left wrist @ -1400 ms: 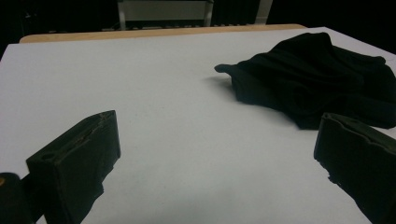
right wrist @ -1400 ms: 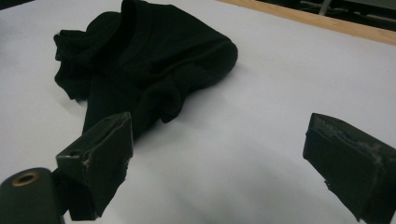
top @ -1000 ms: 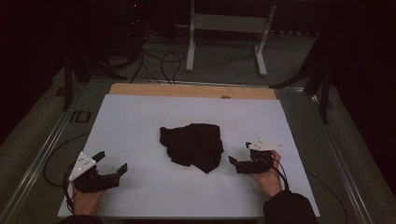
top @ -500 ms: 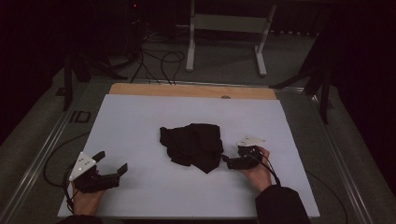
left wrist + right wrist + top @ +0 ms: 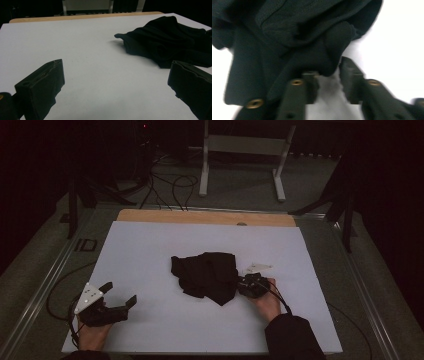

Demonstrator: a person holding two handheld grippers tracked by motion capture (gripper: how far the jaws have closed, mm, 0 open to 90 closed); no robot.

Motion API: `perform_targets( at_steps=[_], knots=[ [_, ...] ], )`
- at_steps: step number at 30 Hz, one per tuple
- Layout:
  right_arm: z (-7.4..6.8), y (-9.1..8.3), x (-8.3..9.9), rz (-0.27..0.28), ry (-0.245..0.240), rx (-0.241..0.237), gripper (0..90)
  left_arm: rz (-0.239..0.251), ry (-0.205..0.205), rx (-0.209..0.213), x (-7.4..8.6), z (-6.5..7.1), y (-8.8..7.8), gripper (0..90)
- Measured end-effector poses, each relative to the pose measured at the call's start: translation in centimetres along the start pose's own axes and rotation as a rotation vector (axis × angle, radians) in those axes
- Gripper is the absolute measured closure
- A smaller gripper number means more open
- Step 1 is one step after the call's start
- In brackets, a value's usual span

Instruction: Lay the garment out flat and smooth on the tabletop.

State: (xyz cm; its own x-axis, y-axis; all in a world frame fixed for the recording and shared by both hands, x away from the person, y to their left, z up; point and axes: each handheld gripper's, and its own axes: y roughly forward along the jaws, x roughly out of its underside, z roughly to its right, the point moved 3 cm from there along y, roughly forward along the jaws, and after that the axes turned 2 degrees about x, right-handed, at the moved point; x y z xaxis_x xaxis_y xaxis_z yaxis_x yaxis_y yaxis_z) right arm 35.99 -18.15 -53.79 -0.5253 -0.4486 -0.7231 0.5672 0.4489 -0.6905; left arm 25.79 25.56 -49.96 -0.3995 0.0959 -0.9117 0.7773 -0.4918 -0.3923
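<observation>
- Overhead, one white table sheet carries one crumpled black cloth at its middle; stand legs and cables lie on the floor beyond.
- Right gripper sits at the cloth's right edge; its own view shows a fold between jaws that have just been narrowing, pads not clearly pressing.
- Left gripper rests near-left, jaws wide, well apart from the cloth.

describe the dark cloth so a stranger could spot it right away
Start at the white rectangular table sheet. Near its middle lies a crumpled black fabric garment, right beside the right gripper. It is the sheet's only soft, rumpled thing, dark against white.
</observation>
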Motion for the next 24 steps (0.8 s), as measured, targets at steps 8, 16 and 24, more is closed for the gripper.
perform_targets(
  at_steps=[8, 16, 24],
  knots=[
    [0.7, -2.3, -0.8, 0.005, -0.077, 0.132, 82.7, -0.002, 0.002, 0.0, 0.0, 0.0, 0.1, 1.1],
    [1.9, -4.8, -1.1, 0.013, -0.122, 0.299, 69.6, -0.005, -0.001, -0.003, 0.0, 0.0, 0.1, 1.2],
    [3.8, -7.2, -0.1, 0.047, -0.031, 0.372, 57.1, -0.01, -0.002, -0.007, 0.1, 0.0, 0.2, 1.3]
  ],
)
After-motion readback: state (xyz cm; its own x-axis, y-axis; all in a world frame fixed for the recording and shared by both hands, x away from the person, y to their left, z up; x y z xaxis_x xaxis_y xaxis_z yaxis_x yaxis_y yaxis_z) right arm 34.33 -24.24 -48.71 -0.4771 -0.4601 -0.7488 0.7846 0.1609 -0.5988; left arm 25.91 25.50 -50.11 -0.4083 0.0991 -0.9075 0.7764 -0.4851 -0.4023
